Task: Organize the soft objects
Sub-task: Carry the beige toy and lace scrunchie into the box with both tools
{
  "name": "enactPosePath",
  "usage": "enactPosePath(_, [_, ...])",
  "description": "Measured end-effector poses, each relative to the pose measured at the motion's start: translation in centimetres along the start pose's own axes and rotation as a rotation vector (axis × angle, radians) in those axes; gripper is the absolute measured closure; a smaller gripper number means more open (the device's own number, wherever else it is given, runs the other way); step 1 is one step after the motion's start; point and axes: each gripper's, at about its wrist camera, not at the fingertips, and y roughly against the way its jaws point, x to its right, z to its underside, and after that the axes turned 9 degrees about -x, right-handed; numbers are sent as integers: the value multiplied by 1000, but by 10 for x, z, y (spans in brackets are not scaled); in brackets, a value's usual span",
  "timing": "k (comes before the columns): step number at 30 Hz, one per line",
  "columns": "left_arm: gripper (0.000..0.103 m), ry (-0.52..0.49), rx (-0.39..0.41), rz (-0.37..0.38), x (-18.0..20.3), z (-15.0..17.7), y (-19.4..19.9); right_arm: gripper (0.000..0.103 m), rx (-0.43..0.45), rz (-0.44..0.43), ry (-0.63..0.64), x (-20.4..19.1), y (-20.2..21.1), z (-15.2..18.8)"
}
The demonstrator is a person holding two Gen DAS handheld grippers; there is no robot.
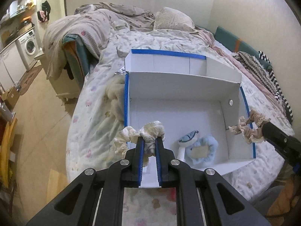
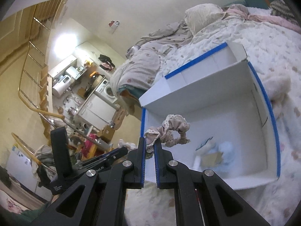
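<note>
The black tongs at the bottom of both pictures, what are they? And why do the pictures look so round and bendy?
They are tongs a person squeezes, one in each hand, with a wide-eyed camera on each, which bends the pictures. One picture looks along the left tongs, shut on a cream scrunchie. The other looks along the right tongs, shut on a beige scrunchie. Both hang over a white box on a bed. A fluffy blue scrunchie already lies inside.

Left claw (image 1: 151,138) clamped on cream scrunchie (image 1: 150,130), fingers narrow, pointing forward and down. Right claw (image 2: 150,141) pinching beige scrunchie (image 2: 169,130), fingers close together. In the left wrist view the right claw enters from the right, near the left claw.
</note>
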Motion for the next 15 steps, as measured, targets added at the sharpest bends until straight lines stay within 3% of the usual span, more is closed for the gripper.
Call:
enactPosePath(12, [92,-55,-46,-17,20,-22,-48,93,-36,50,-29,24,-38,-21])
enactPosePath(15, [92,-69,-57,-26,23,-23,-64,92,-66,111,-61,38,-51,-18])
